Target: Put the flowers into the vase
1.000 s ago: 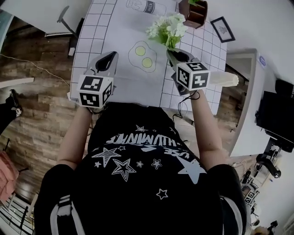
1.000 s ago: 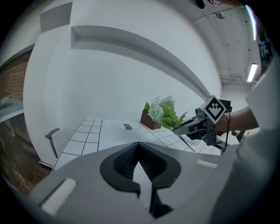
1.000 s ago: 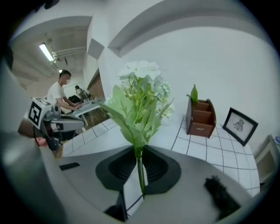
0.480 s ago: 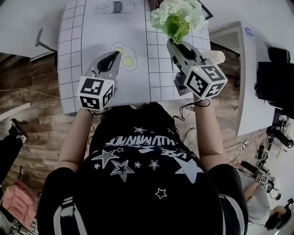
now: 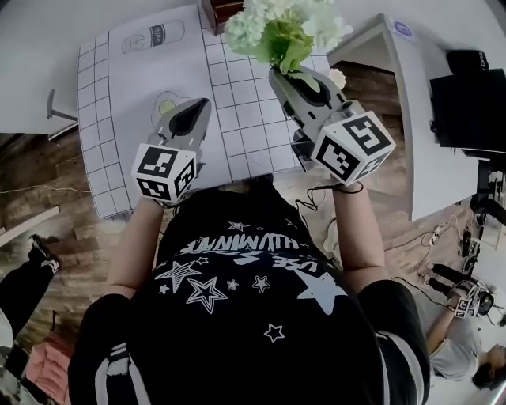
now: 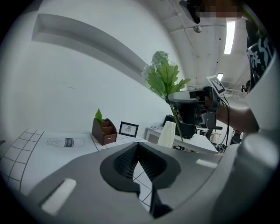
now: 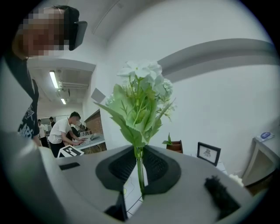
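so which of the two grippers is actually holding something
The right gripper: its jaws are clamped on the thin green stem of the white flowers. The left gripper has its jaws shut together with nothing between them.

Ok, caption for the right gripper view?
Right claw shut on the flowers by the stem, white blooms upright against a pale wall.

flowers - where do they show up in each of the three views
Head view: flowers at top centre, held by the right gripper.
Left gripper view: flowers right of centre, upper half.
Right gripper view: flowers dead centre, stem between the jaws.
Shared landmark: brown wooden box.
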`<state>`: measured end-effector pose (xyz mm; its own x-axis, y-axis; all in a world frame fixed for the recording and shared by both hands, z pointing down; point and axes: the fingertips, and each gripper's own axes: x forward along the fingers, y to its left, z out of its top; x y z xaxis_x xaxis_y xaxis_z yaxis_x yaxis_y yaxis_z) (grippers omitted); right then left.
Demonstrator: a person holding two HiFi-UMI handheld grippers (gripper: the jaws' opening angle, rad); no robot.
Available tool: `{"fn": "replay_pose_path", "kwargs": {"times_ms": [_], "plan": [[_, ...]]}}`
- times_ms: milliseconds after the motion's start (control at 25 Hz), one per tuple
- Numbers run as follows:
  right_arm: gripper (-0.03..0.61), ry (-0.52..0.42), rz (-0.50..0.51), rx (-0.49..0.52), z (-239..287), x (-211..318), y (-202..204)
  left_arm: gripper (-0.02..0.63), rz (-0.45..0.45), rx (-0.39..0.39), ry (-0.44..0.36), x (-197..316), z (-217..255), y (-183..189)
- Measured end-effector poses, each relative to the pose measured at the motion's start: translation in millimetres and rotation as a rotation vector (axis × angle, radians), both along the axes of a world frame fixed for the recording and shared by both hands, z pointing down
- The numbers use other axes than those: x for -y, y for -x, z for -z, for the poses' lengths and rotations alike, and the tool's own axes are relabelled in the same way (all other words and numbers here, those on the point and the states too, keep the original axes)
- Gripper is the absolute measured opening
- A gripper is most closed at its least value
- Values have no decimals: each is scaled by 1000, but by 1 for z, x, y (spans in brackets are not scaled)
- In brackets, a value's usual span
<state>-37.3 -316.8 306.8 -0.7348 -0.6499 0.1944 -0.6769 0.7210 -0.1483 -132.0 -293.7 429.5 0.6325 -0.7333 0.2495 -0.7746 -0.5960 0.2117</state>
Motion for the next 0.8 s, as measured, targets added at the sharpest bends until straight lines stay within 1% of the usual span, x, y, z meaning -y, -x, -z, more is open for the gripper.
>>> {"fn": "replay_pose_path", "kwargs": {"times_ms": [120,320,440,560,600,720,800], "plan": [[51,-25,-1,12,13,3,-23,9,-31,-4,-18,1,10,-31],[51,-34,25,50,34,0,-44,9,-88,-1,-56,3,23,-66],[51,-44,43,84,47,0,-73,12,-118,-10,-76,4,29,-99],[51,-69,55,121,64,6,-98,141,-118,-11,-102,11,34,-128],[51,-78,58,134,69,9,-105,174,-113,-3,-118,13,35,-135],[51,-109,67,154,82,18,-119,234,-128,31,-157,18,36,-157],[51,-128,71,160,86,26,-125,272,-153,34,-168,20,35,-173]]}}
